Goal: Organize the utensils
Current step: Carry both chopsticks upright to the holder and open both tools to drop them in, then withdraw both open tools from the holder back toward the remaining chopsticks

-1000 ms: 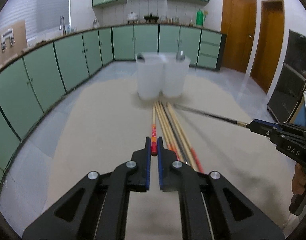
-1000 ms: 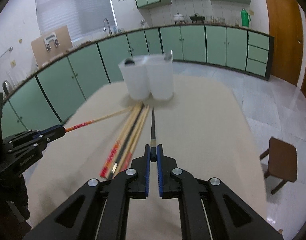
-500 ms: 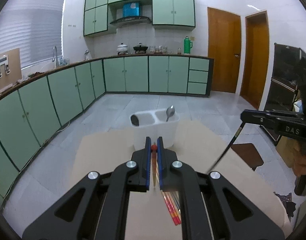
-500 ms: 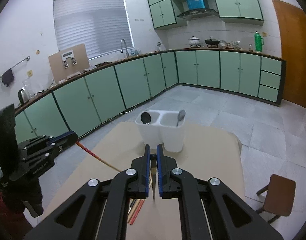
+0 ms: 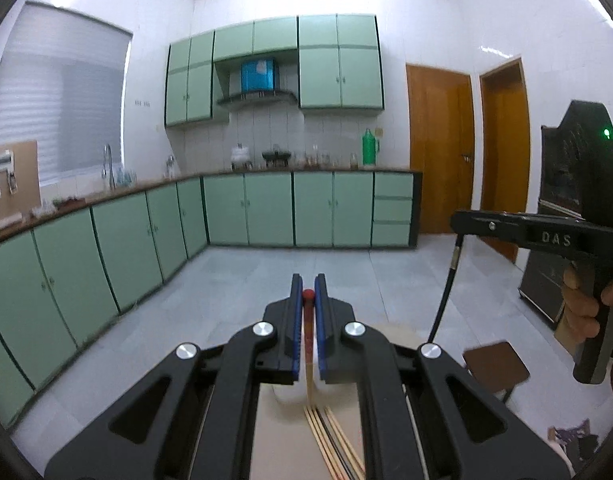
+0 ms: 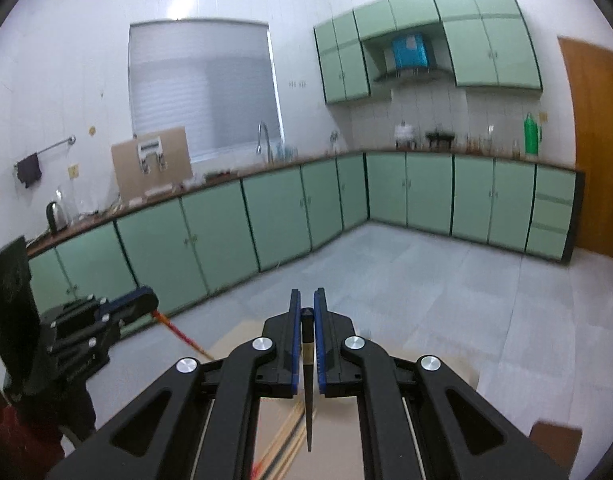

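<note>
My left gripper (image 5: 307,295) is shut on a wooden chopstick with a red end (image 5: 309,344), which hangs down steeply. My right gripper (image 6: 305,313) is shut on a black chopstick (image 6: 307,380), which also points down. Both are lifted high above the table. Several chopsticks (image 5: 333,444) lie on the beige table (image 5: 282,432) below; they also show in the right wrist view (image 6: 284,446). The right gripper holding the black chopstick shows in the left wrist view (image 5: 462,224). The left gripper shows in the right wrist view (image 6: 146,300). The white utensil holder (image 5: 282,394) is almost hidden behind my left gripper.
A brown stool (image 5: 496,366) stands on the floor right of the table. Green cabinets (image 5: 266,208) line the far walls. Two wooden doors (image 5: 438,148) are at the right.
Both grippers have risen and tilted up with their chopsticks. The chopsticks now hang near vertical. The white holder has dropped out of sight under the grippers.
</note>
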A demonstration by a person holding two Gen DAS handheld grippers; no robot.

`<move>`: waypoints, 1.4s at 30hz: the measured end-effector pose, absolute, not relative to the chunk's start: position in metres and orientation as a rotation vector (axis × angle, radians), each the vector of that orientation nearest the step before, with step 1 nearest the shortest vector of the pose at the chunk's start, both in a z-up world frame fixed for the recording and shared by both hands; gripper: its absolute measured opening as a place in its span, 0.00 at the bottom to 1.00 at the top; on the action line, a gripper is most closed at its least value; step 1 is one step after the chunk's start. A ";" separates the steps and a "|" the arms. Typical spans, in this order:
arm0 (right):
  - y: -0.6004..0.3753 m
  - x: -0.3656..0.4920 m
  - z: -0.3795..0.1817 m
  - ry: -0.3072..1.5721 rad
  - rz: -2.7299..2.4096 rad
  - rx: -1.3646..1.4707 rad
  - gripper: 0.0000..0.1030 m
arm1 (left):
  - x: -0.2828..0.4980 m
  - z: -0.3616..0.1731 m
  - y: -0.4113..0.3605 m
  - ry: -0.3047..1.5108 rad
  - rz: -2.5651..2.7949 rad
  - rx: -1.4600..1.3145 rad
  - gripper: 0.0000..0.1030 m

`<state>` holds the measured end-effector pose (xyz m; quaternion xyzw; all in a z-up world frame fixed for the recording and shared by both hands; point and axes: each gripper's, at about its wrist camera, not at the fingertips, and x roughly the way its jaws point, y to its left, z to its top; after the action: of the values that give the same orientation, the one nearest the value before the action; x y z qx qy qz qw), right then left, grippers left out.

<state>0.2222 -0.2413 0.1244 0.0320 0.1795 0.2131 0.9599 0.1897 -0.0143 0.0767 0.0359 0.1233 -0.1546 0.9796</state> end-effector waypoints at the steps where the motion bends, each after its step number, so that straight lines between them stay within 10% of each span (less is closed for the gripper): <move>1: -0.239 0.228 0.131 0.346 0.429 0.068 0.06 | 0.197 0.083 -0.017 0.232 -0.307 0.077 0.05; 27: -0.202 0.370 0.048 0.483 0.337 0.028 0.07 | 0.366 -0.002 -0.037 0.426 -0.260 0.075 0.11; 34: -0.222 0.361 0.049 0.477 0.309 0.075 0.31 | 0.356 0.003 -0.024 0.415 -0.258 0.063 0.21; 42: -0.251 0.322 0.059 0.427 0.268 0.119 0.62 | 0.314 0.017 -0.015 0.374 -0.253 0.053 0.54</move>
<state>0.3221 -0.2509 0.0593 0.0590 0.2111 0.1325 0.9666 0.3141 -0.0152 0.0168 0.0264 0.1852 -0.1253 0.9743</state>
